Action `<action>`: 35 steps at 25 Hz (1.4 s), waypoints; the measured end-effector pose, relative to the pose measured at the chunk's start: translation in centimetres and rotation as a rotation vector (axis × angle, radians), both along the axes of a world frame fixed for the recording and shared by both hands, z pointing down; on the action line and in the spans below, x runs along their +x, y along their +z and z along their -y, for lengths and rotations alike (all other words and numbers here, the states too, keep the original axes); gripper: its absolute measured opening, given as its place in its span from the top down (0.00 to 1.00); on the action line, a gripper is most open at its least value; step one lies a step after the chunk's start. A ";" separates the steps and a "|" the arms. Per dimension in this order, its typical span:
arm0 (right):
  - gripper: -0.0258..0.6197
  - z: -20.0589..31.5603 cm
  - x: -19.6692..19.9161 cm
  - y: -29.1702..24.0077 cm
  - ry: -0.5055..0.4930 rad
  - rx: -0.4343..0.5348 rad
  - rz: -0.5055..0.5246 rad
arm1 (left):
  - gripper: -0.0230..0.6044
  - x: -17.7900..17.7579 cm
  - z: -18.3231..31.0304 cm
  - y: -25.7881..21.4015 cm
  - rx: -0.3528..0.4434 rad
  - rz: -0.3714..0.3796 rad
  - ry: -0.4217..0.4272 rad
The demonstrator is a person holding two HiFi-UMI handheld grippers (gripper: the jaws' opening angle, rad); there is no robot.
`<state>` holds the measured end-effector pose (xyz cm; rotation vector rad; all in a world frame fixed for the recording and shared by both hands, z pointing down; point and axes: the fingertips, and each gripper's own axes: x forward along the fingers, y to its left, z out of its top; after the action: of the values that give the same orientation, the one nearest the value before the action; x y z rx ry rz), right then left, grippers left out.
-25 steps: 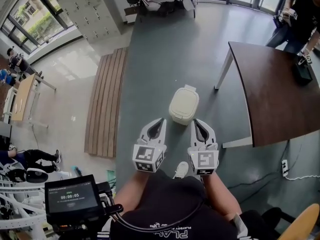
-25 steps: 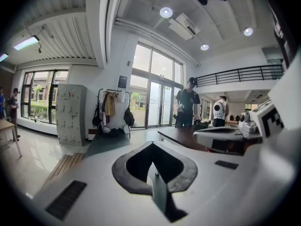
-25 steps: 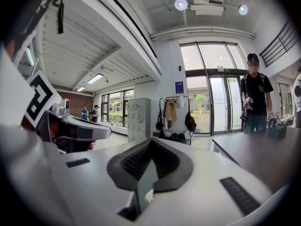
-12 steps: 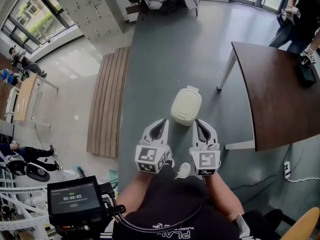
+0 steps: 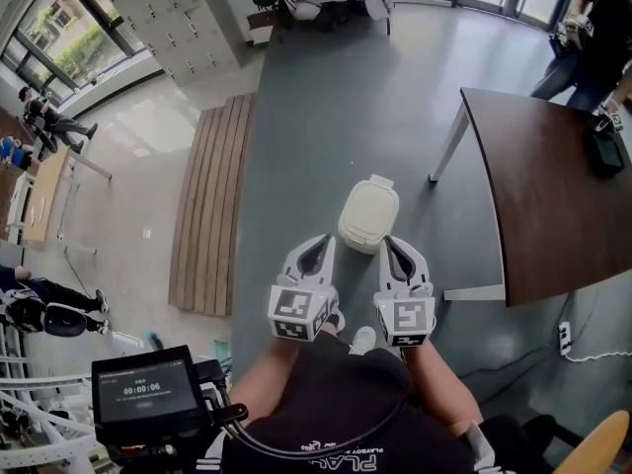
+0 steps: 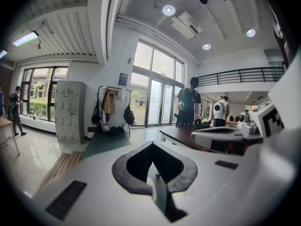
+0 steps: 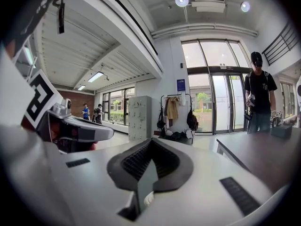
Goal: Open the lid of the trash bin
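Observation:
A cream trash bin (image 5: 368,212) with a rounded lid, which lies down flat, stands on the grey floor in the head view. My left gripper (image 5: 321,239) hangs just short of the bin's near left side, jaws together with nothing in them. To its right, my right gripper (image 5: 386,240) is level with it near the bin's near right edge, also shut and empty. In the left gripper view the left gripper (image 6: 151,144) points out across the hall, and in the right gripper view so does the right gripper (image 7: 151,140). Neither gripper view shows the bin.
A dark brown table (image 5: 553,196) with white legs stands close on the right of the bin. A slatted wooden platform (image 5: 207,205) lies to the left. A power strip (image 5: 565,334) with a cable lies on the floor at the right. A person (image 5: 592,28) stands beyond the table.
The whole view has shifted slightly, so the bin sits a little lower and further right. Both grippers keep their place before the bin and stay shut.

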<state>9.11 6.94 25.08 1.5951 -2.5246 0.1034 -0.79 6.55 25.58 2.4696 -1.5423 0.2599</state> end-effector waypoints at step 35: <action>0.96 21.8 -7.3 -1.9 0.137 -0.027 0.012 | 0.97 -9.6 21.8 -1.1 0.004 -0.080 0.071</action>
<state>1.85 -14.88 23.19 1.7607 -2.4098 0.1625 -10.39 -15.29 24.51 2.5082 -1.4270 0.1671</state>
